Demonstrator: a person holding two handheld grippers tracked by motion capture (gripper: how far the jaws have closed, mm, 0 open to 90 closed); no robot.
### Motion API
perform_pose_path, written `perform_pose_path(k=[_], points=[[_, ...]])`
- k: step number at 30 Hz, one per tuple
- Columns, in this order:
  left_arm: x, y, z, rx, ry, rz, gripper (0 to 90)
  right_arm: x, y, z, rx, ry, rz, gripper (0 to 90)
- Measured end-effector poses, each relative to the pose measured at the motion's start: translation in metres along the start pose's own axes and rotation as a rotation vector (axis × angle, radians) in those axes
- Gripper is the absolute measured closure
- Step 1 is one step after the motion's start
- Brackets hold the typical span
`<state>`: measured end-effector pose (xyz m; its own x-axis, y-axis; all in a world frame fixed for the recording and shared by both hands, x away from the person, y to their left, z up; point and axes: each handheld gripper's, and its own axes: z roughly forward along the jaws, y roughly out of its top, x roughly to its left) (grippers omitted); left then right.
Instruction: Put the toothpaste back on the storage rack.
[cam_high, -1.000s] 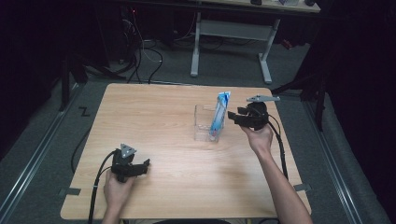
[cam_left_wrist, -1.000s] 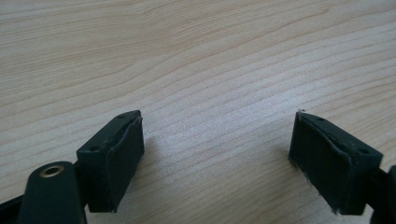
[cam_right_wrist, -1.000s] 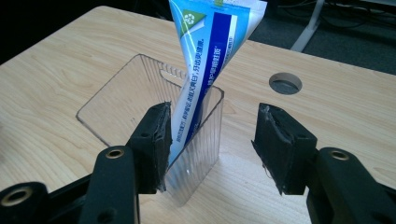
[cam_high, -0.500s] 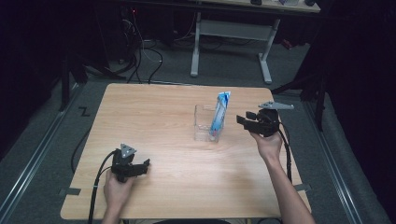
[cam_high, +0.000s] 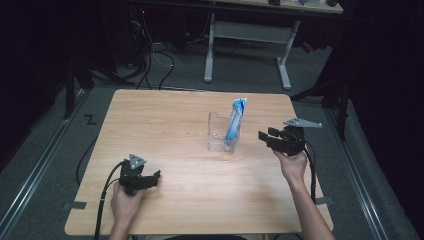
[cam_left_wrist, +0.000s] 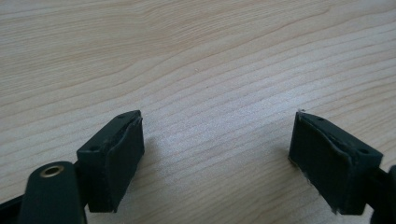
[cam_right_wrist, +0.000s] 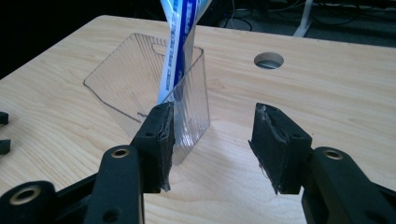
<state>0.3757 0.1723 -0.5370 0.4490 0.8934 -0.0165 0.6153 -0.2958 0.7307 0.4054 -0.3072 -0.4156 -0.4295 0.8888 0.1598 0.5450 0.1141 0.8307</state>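
One clear ribbed plastic box (cam_high: 220, 133) holding one blue-white sachet (cam_high: 234, 123) on the light wooden table (cam_high: 165, 120).
Two black grippers, both spread empty: left gripper (cam_high: 155, 176) near front-left corner, right gripper (cam_high: 265, 137) near right edge beside the box.

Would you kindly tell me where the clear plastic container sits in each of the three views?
High view: clear container right of table centre, left of the right gripper.
Left gripper view: bare wooden tabletop between open fingers; container not in it.
Right gripper view: upper left of centre.
Shared landmark: the blue-and-white packet standing inside.
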Motion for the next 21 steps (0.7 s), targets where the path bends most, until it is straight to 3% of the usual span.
perform_pose_path(k=[21], points=[[0.0,0.0,0.0,0.0,0.0,0.0,18.4,-0.008,-0.033,-0.005,0.003,-0.041,0.036,49.4]])
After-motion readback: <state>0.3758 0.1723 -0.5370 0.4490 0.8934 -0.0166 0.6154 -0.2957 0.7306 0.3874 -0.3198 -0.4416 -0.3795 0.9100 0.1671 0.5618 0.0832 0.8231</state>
